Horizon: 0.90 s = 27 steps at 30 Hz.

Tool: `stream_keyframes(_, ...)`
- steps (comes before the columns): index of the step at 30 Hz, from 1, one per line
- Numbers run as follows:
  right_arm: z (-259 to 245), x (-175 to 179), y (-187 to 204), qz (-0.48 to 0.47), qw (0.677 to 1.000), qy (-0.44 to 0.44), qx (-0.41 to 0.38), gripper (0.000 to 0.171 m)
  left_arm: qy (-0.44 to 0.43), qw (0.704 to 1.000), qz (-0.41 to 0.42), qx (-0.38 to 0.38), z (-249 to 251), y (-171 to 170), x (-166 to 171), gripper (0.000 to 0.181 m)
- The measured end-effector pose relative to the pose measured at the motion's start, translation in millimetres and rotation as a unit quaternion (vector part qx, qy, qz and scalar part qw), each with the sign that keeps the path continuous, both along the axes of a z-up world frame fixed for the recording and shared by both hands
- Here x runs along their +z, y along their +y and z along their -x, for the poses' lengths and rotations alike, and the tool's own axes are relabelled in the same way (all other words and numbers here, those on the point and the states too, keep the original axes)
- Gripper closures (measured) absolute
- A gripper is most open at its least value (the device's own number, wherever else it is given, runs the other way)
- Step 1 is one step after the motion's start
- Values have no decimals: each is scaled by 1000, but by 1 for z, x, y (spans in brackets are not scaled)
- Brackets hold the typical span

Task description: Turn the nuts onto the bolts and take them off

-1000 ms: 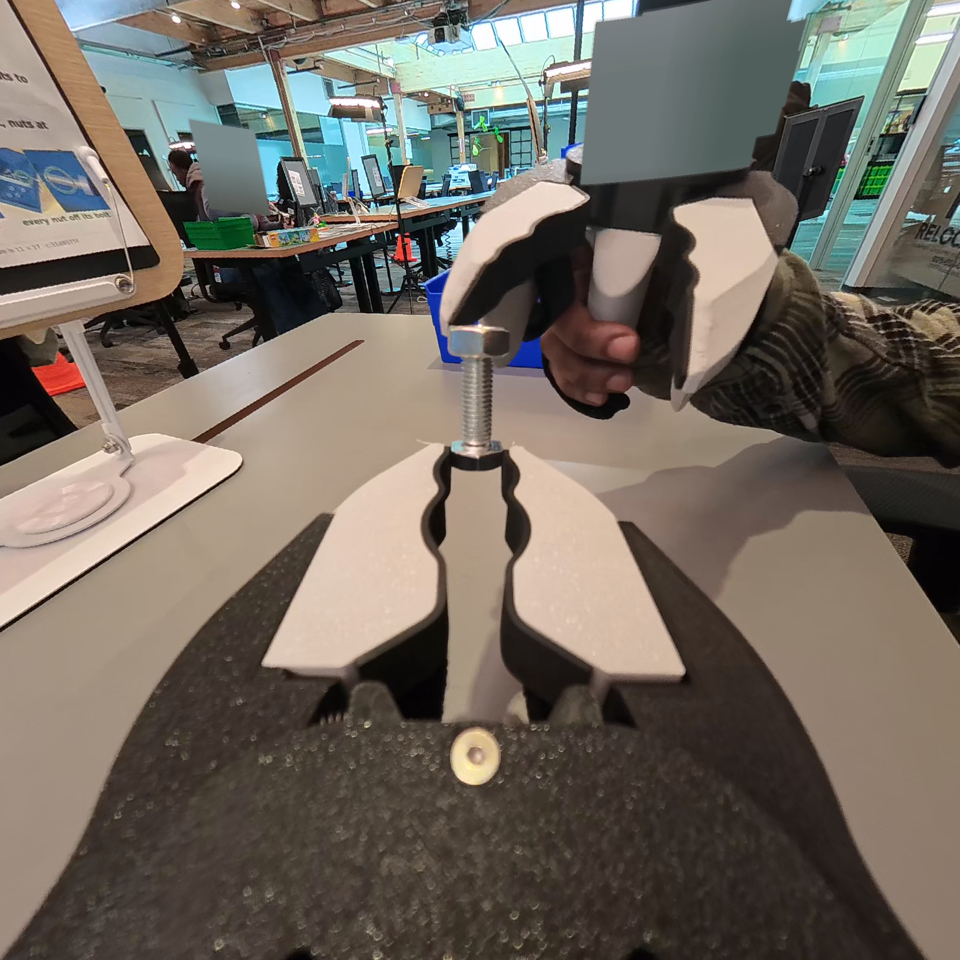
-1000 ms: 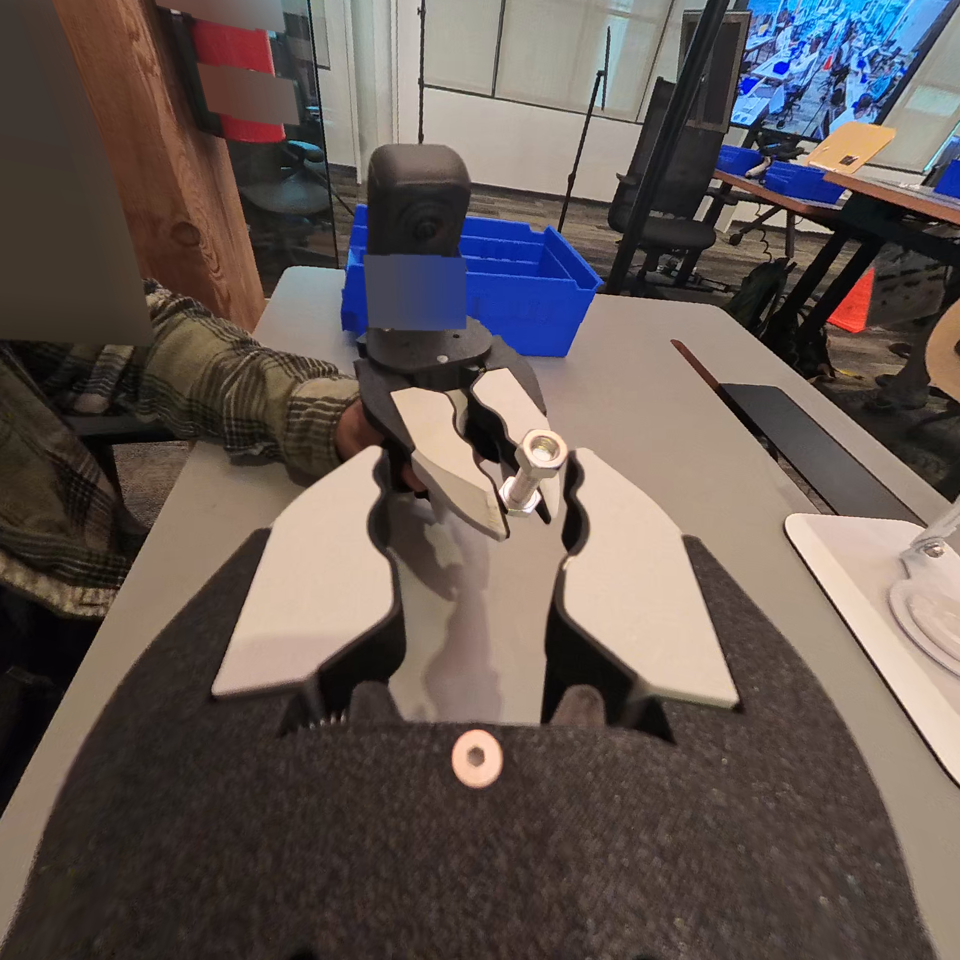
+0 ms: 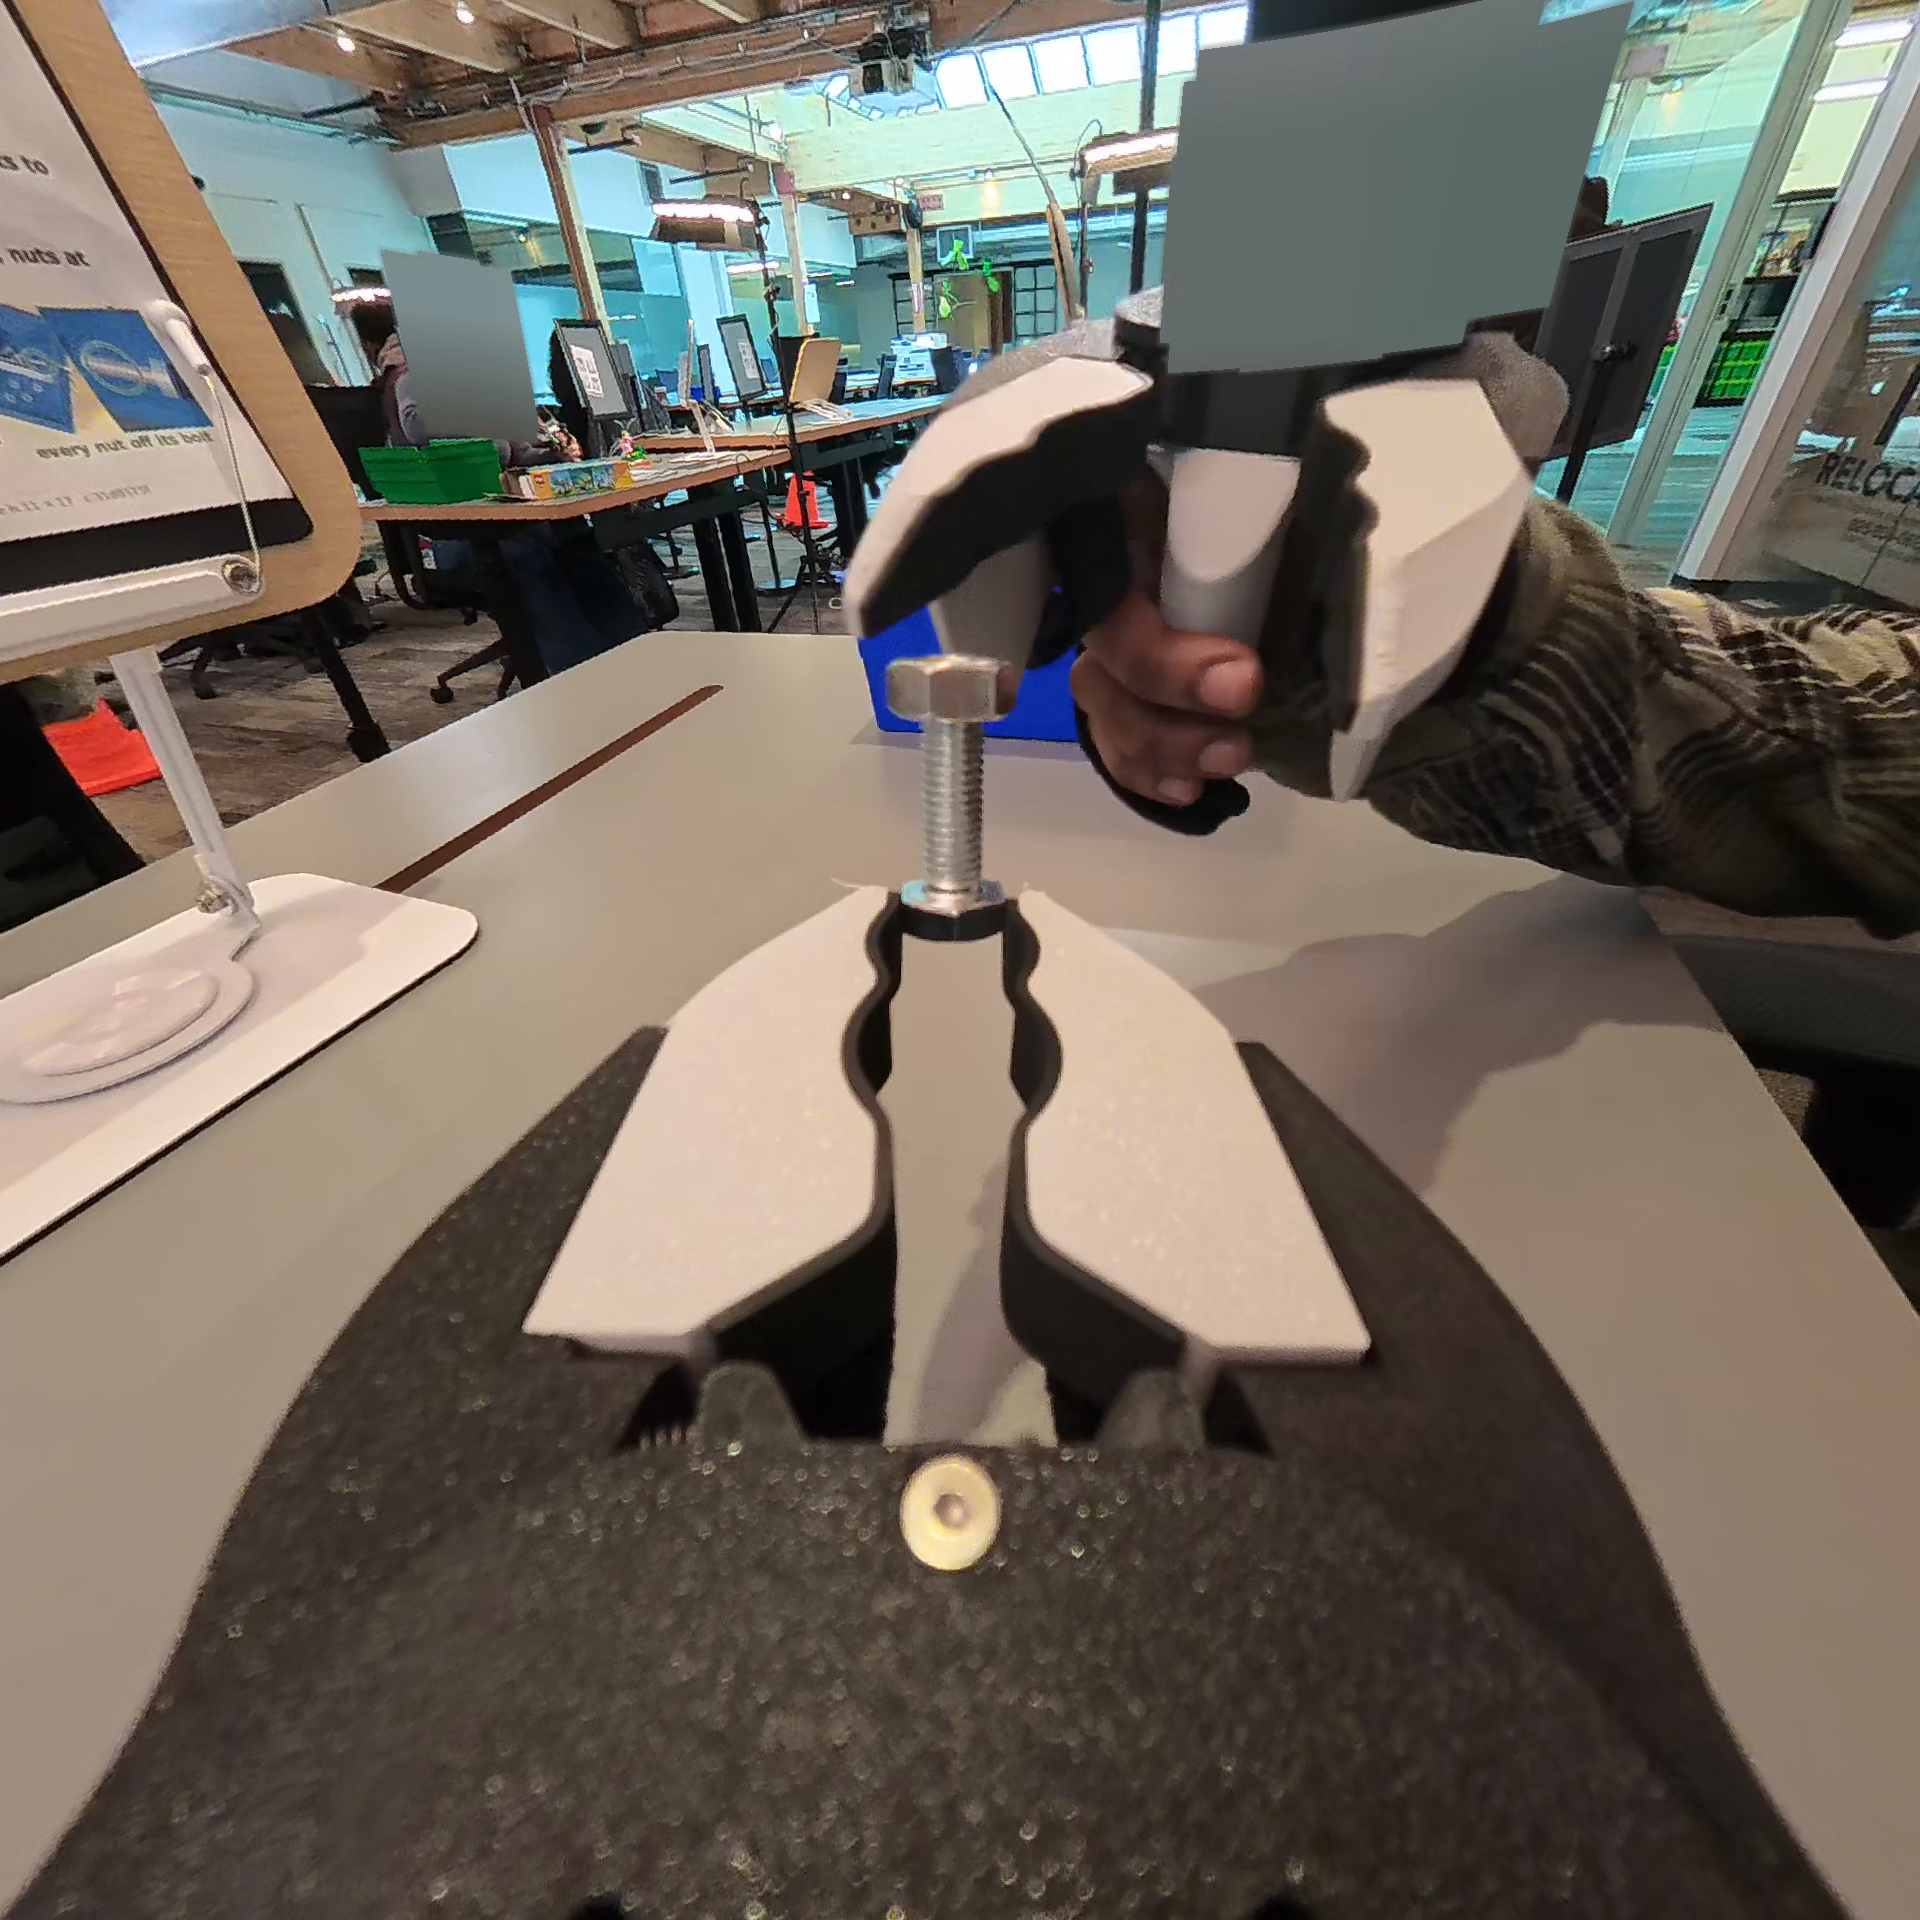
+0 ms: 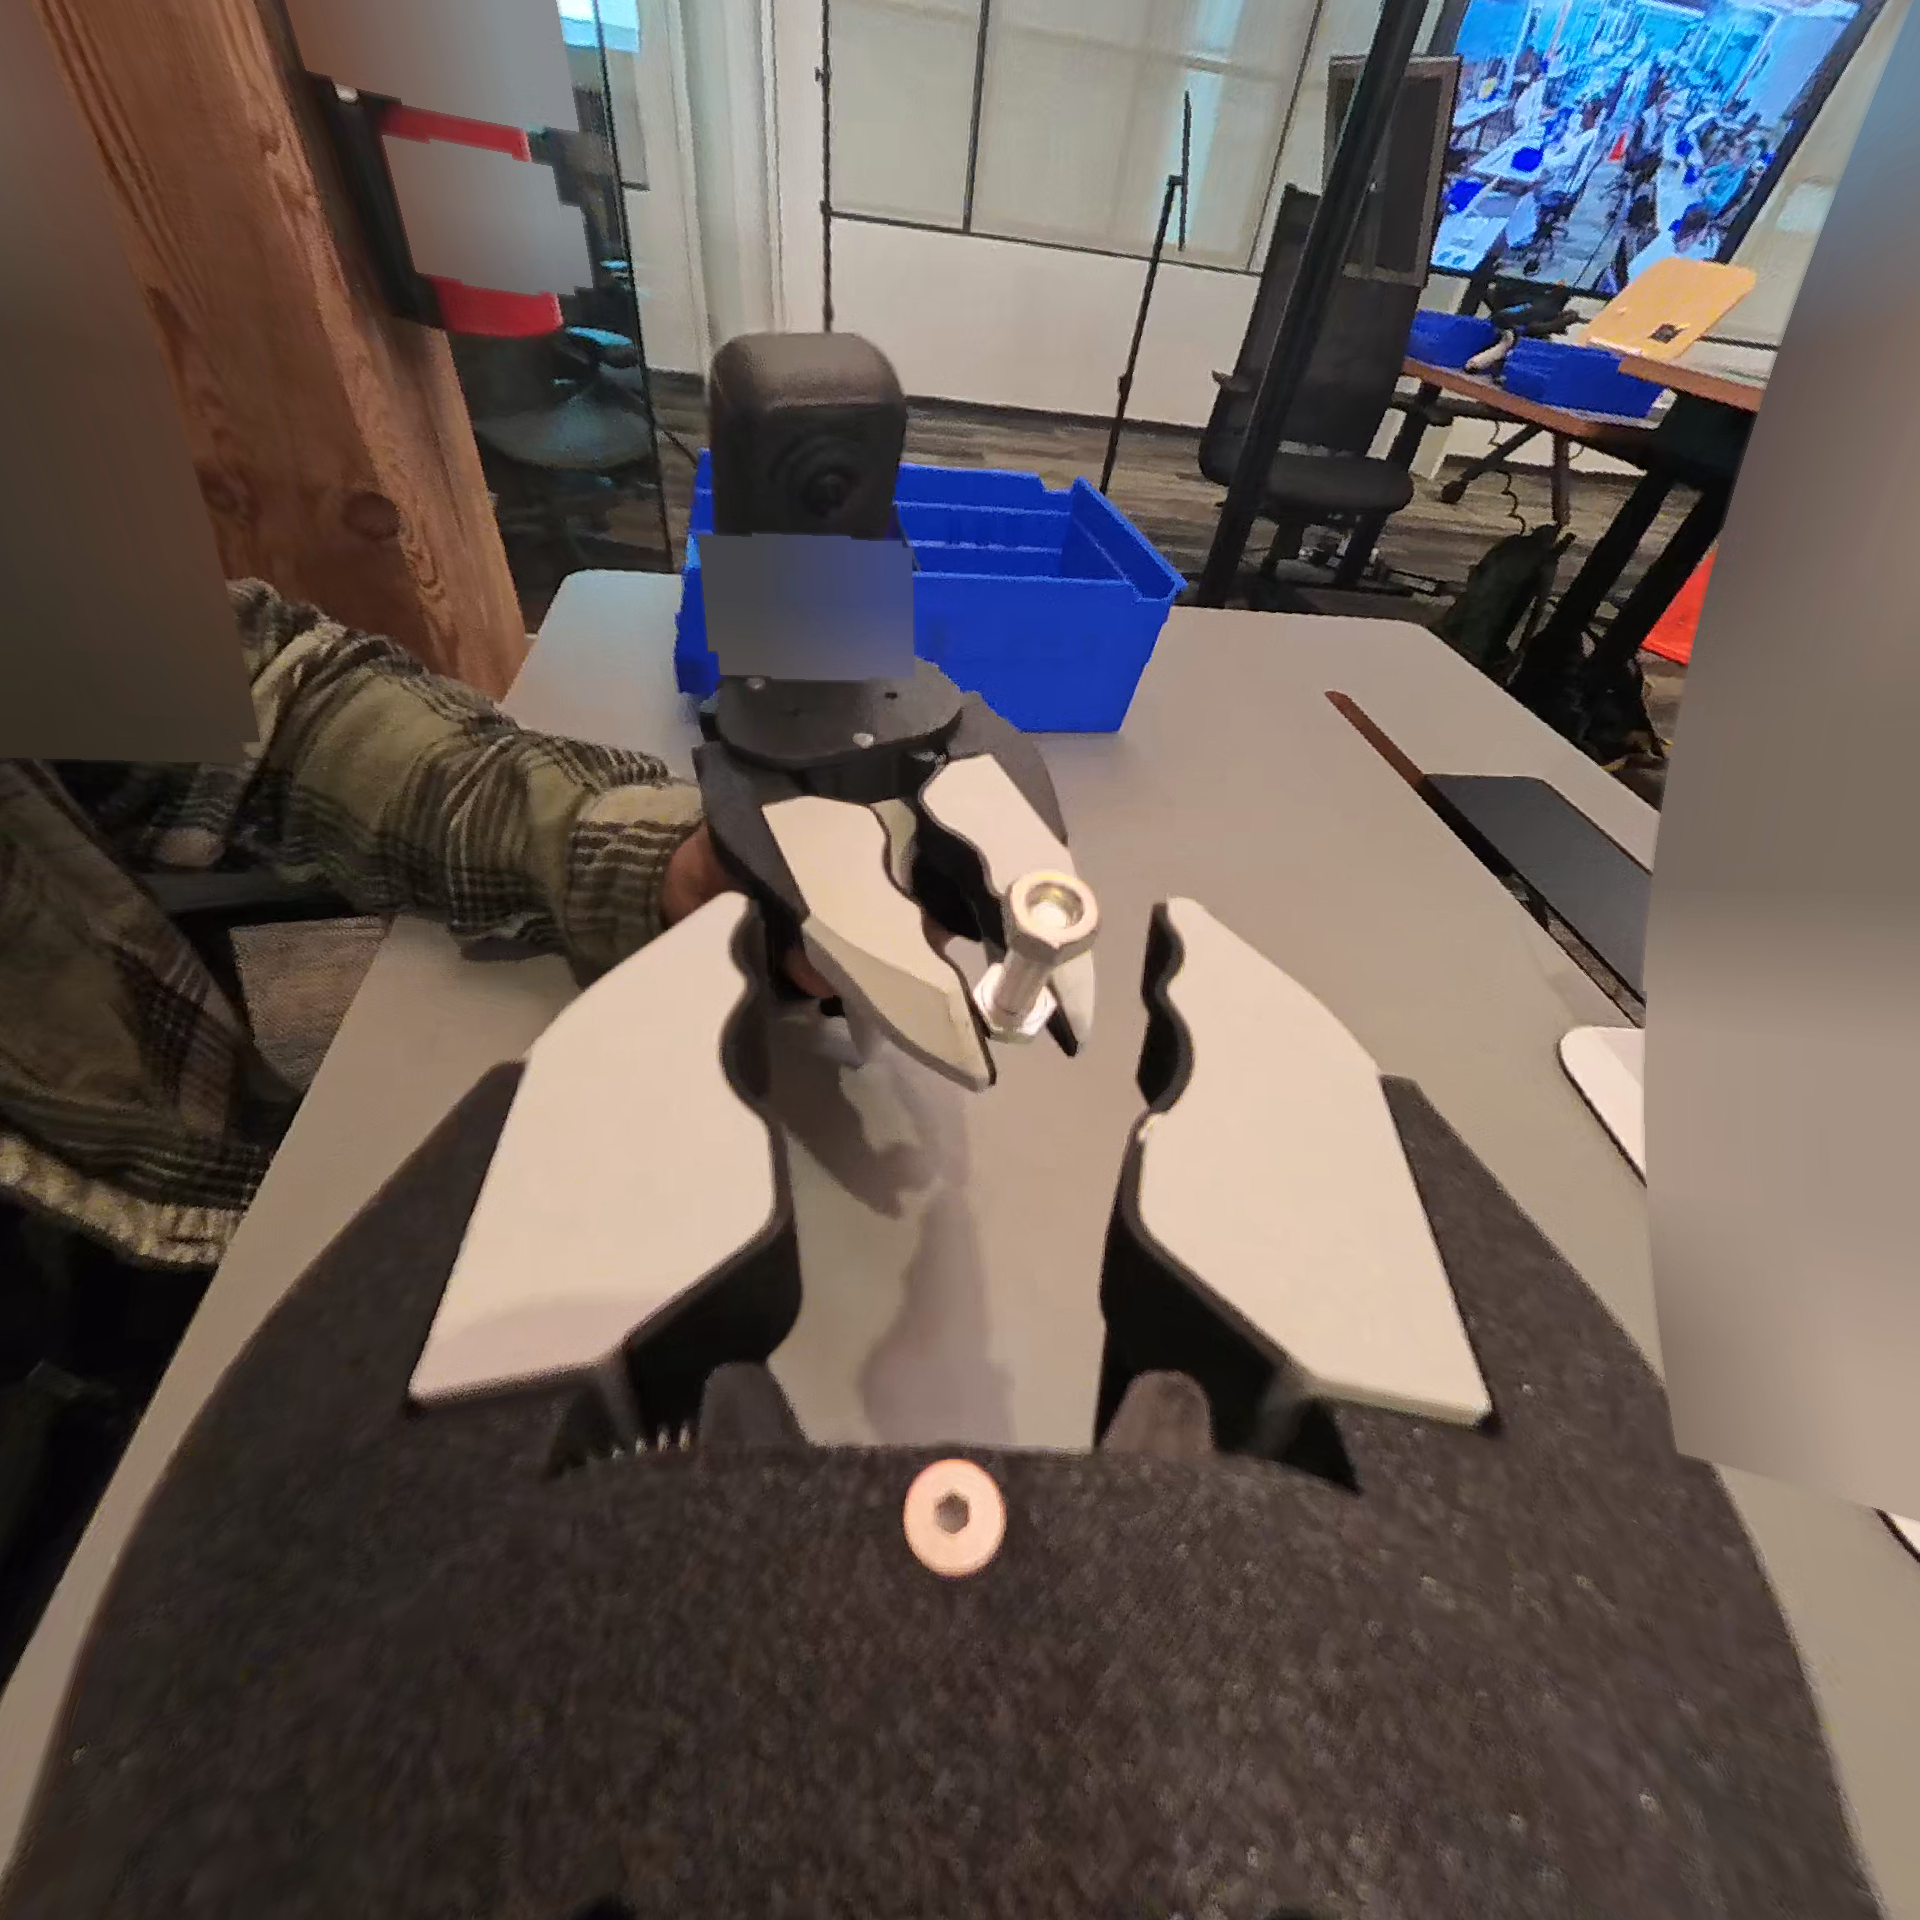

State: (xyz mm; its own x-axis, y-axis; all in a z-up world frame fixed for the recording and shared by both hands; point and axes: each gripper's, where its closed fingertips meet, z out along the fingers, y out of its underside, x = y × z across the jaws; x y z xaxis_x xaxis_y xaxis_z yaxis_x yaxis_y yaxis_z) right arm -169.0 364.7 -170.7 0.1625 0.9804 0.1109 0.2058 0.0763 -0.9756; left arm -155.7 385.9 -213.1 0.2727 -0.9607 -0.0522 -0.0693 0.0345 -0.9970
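The left gripper [image 3: 951, 920] pinches the hex nut [image 3: 951, 896] under an upright silver threaded bolt [image 3: 952, 774]. Above the bolt head, the right gripper [image 3: 1122, 613] gapes; a clumsy grab could tip it.

Upright silver bolt [image 3: 954, 790], nut [image 3: 951, 896] at its lower end.

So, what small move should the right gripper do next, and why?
Probably close the right gripper on the hex head of the bolt and start turning. The left gripper is shut on the nut at the bolt's lower end, while the right one is open, with the head not yet gripped.
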Motion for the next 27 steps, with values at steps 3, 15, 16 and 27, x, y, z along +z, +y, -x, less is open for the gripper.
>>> stream_keyframes(3,6,-8,-6,3,1000,-17,17,102,0,1000,-3,5,1,1,1,163)
stream_keyframes(15,5,-10,-11,2,1000,-14,14,95,-1,1000,1,7,2,2,1,163)
stream_keyframes(16,2,-11,-13,-1,1000,-15,15,100,-3,1000,2,7,3,3,2,163)
stream_keyframes(27,-1,-9,-17,-7,1000,-9,11,106,-4,1000,3,7,3,3,2,163)
